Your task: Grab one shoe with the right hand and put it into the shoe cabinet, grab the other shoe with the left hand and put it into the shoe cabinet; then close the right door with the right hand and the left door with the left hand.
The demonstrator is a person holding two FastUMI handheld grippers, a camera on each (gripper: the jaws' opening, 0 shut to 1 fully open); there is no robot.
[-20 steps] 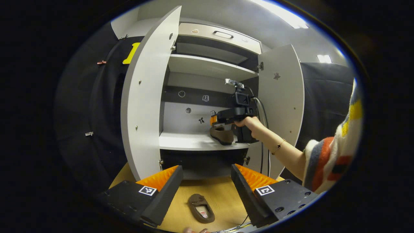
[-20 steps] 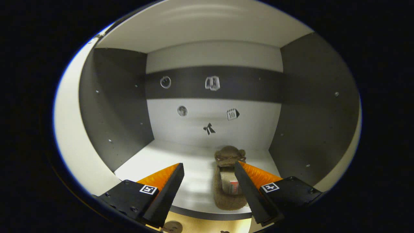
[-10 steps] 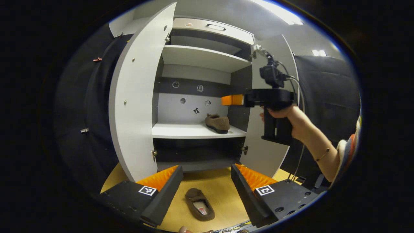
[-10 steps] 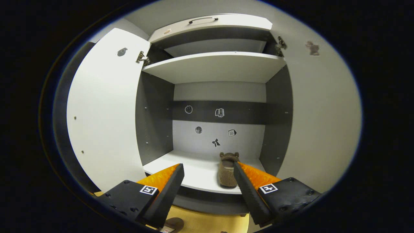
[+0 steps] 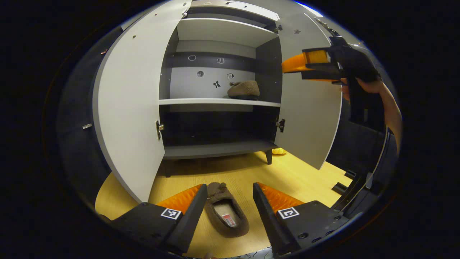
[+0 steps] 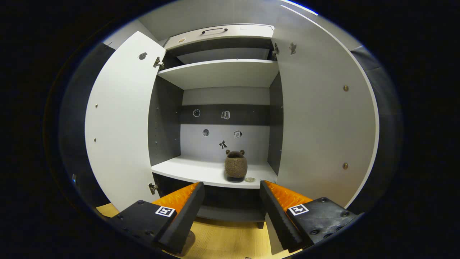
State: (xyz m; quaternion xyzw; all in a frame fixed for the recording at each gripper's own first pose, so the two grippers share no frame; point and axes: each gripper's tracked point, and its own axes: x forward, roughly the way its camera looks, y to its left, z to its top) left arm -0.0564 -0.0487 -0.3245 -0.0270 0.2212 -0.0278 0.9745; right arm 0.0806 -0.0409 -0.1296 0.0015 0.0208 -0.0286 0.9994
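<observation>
Low over the wooden floor [image 5: 287,172], the left gripper [image 5: 229,201] hangs with jaws wide, a brown slipper [image 5: 226,214] lying between its fingers, untouched; beyond it the shoe cabinet [image 5: 215,32] stands with left door [image 5: 133,108] and right door [image 5: 309,118] both swung open; the second slipper [image 6: 236,166] sits on the middle shelf [image 6: 194,171], toward its right side; the right gripper [image 6: 231,207] is held before that shelf, jaws wide and empty, also seen raised in a hand [image 5: 366,86] beside the right door.
</observation>
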